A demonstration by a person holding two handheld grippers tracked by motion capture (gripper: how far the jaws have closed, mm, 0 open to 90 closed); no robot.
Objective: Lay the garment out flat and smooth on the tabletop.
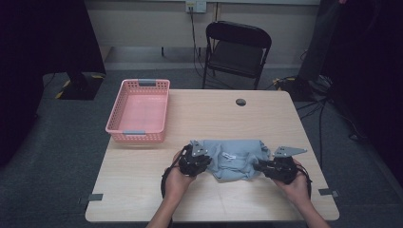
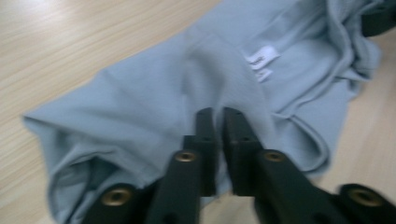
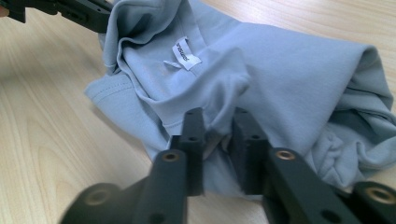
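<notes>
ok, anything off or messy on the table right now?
Nothing damaged or spilled. The light blue garment lies crumpled and bunched near the table's front edge, its white label exposed. The left gripper and right gripper each pinch a fold of it. The pink basket overhangs the table's left edge slightly.

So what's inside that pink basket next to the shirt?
The pink basket looks empty in the high view: just its bare pink floor and lattice walls. Its near wall hides a thin strip of the floor, so something flat lying there could not be seen.
</notes>
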